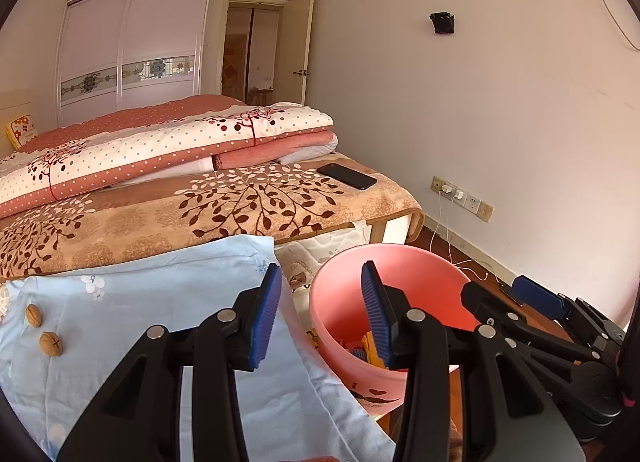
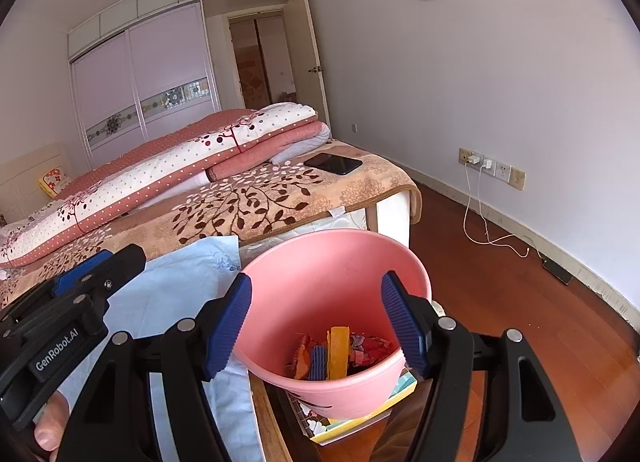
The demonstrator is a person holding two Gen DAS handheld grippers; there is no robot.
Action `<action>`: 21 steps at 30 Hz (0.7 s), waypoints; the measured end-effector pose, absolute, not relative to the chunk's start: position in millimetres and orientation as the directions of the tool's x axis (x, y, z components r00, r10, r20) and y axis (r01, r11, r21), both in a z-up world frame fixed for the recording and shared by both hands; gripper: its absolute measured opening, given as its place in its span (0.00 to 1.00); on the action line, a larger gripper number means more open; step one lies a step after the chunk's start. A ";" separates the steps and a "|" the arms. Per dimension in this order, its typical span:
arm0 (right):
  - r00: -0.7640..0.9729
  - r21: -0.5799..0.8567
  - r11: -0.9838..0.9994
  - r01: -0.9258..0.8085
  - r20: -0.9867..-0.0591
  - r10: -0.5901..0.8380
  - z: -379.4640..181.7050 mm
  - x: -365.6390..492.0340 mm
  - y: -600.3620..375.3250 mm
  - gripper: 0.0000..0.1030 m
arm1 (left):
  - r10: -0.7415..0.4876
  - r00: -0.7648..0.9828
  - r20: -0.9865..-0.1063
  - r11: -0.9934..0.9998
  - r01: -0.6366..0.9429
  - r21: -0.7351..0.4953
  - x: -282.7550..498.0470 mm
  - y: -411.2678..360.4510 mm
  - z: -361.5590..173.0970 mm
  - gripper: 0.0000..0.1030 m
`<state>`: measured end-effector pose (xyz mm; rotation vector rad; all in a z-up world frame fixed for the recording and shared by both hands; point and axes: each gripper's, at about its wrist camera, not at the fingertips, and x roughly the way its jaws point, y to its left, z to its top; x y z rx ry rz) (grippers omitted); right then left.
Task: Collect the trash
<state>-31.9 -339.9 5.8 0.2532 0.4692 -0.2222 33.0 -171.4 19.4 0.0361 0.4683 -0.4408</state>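
Trash is what we are after, and some of it already sits in the pink bin (image 2: 332, 262): bright wrappers (image 2: 340, 354) piled at the bottom. The bin stands just beside the near edge of the bed (image 1: 248, 206). Two walnuts (image 1: 42, 330) lie on the blue cloth (image 1: 120, 302) near its left edge, well apart from the bin. Our left hand-held gripper (image 1: 322, 310) is spread wide with nothing between its pads, over the right edge of the cloth. Our right hand-held gripper (image 2: 316, 322) is spread wide too, empty, above the bin's mouth. We think a piece has just gone in. Next we must reach back to the walnuts, pinch one softly so it does not roll, and carry it to the bin
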 end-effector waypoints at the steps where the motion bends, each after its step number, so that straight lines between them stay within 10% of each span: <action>1: 0.872 0.188 0.946 0.266 -0.466 -0.152 7.4 -33.7 -338.3 0.65 | -0.400 0.802 -0.444 0.907 0.417 -0.064 31.6 -169.8 19.0 0.41; 21: 0.884 0.166 0.965 0.205 -0.455 -0.110 16.1 -49.4 -303.4 0.65 | -0.364 0.812 -0.456 0.924 0.375 -0.071 14.7 -134.5 12.4 0.41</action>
